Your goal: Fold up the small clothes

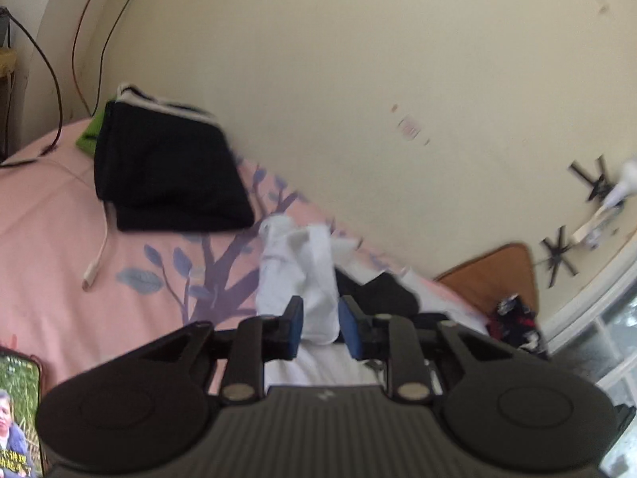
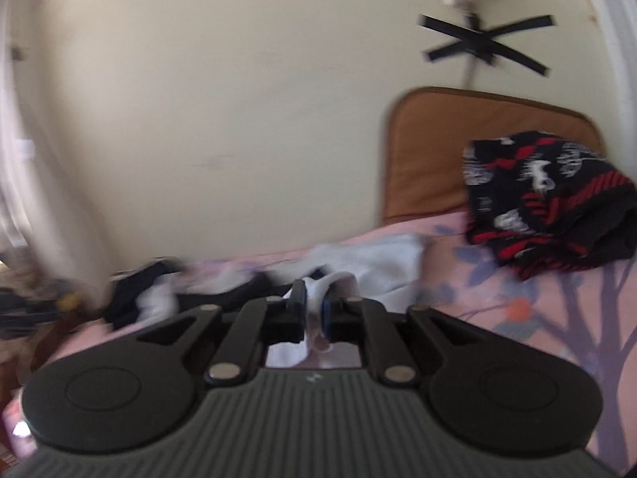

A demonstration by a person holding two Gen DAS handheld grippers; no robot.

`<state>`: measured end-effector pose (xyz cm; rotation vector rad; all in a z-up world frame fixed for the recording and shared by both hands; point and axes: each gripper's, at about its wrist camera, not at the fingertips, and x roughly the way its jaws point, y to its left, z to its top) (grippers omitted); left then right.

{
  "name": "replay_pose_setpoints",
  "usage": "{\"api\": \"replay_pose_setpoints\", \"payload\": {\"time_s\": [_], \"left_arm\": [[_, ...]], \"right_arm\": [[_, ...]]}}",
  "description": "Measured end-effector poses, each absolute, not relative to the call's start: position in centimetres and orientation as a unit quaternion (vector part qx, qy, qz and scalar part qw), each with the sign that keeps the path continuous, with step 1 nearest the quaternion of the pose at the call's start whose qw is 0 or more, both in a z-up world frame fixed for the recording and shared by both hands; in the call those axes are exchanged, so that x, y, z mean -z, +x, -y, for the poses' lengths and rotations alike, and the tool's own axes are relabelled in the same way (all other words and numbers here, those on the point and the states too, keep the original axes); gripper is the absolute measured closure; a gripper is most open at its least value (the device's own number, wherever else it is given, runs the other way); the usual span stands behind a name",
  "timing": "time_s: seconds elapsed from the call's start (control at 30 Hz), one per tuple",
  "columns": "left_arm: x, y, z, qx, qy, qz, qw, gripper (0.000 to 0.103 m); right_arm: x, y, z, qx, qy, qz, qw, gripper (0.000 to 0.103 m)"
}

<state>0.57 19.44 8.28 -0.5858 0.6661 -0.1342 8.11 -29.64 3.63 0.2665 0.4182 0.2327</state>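
My left gripper [image 1: 320, 324] is shut on a white garment [image 1: 296, 275] that rises between its blue-padded fingers [image 1: 295, 328] above the pink bed sheet [image 1: 55, 239]. My right gripper [image 2: 313, 312] is shut on white cloth [image 2: 312, 296], which hangs below its jaws. More loose white clothes [image 2: 382, 263] and black clothes [image 2: 131, 302] lie on the bed behind it. A folded black stack [image 1: 167, 171] sits at the far left of the bed near the wall.
A black, red and white patterned garment [image 2: 545, 199] lies on a brown cushion [image 2: 430, 159] against the wall. A white cable [image 1: 97, 255] and a phone [image 1: 18, 414] lie on the sheet at left. The wall runs close behind the bed.
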Motion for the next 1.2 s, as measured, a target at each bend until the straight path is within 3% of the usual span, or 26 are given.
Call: {"api": "replay_pose_setpoints", "payload": {"time_s": [0.03, 0.07, 0.1, 0.13, 0.2, 0.3, 0.4, 0.47, 0.5, 0.53, 0.7, 0.87, 0.9, 0.97, 1.0, 1.1, 1.17, 1.2], "left_arm": [[-8.0, 0.4, -19.1, 0.087, -0.278, -0.331, 0.897, 0.07], [-7.6, -0.5, -18.7, 0.105, -0.262, -0.336, 0.899, 0.061], [-7.4, -1.5, -18.3, 0.104, -0.245, -0.339, 0.902, 0.043], [-6.9, -2.8, -18.0, 0.101, -0.232, -0.346, 0.904, 0.038], [-5.7, -4.7, -18.0, 0.122, -0.24, -0.369, 0.889, 0.038], [-3.8, -7.2, -17.6, 0.145, -0.263, -0.402, 0.865, 0.024], [-2.3, -8.6, -16.3, 0.171, -0.267, -0.422, 0.849, 0.024], [-1.5, -8.8, -15.0, 0.187, -0.259, -0.437, 0.841, 0.047], [-1.1, -8.6, -14.4, 0.195, -0.25, -0.451, 0.834, 0.088], [-0.8, -8.4, -14.0, 0.195, -0.243, -0.465, 0.828, 0.099], [-5.3, -5.5, -15.7, 0.192, -0.255, -0.417, 0.851, 0.099], [-11.7, 2.1, -15.7, 0.152, -0.191, -0.332, 0.911, 0.099], [-12.0, 3.9, -15.7, 0.136, -0.181, -0.325, 0.918, 0.094], [-11.6, 7.4, -15.5, 0.09, -0.163, -0.331, 0.925, 0.064], [-11.0, 8.4, -15.5, 0.064, -0.163, -0.341, 0.924, 0.043], [-9.0, 7.8, -15.5, 0.088, -0.173, -0.361, 0.912, 0.041], [-7.7, 5.7, -15.4, 0.106, -0.17, -0.367, 0.908, 0.027], [-7.1, 4.4, -15.4, 0.114, -0.169, -0.365, 0.908, 0.015]], "right_arm": [[-3.3, 8.4, 29.7, -0.101, 0.122, -0.22, 0.963, 0.058], [-3.2, 7.9, 29.9, -0.108, 0.12, -0.223, 0.961, 0.054], [-3.2, 6.6, 30.4, -0.127, 0.123, -0.212, 0.961, 0.05], [-3.1, 4.9, 30.9, -0.142, 0.125, -0.201, 0.961, 0.046], [-3.0, 2.2, 31.7, -0.164, 0.124, -0.201, 0.958, 0.044], [-2.3, -0.7, 32.1, -0.204, 0.123, -0.21, 0.948, 0.043], [-1.4, -1.0, 31.2, -0.215, 0.108, -0.234, 0.942, 0.043], [-0.8, 0.2, 30.0, -0.226, 0.114, -0.254, 0.933, 0.043], [-0.4, 0.6, 29.5, -0.232, 0.119, -0.264, 0.929, 0.043], [0.0, 1.2, 28.8, -0.239, 0.121, -0.272, 0.924, 0.043], [0.9, 1.6, 26.3, -0.269, 0.108, -0.277, 0.916, 0.043], [1.3, 2.3, 26.0, -0.258, 0.126, -0.27, 0.919, 0.043], [1.3, 2.5, 26.0, -0.253, 0.131, -0.27, 0.92, 0.043], [1.2, 2.4, 26.2, -0.247, 0.136, -0.269, 0.921, 0.043], [1.0, 2.0, 26.5, -0.243, 0.137, -0.266, 0.923, 0.043], [0.2, 0.3, 27.7, -0.226, 0.126, -0.241, 0.935, 0.043], [-0.2, -1.0, 28.8, -0.206, 0.12, -0.223, 0.945, 0.043], [-0.3, -1.5, 29.4, -0.194, 0.118, -0.217, 0.949, 0.042]]}}
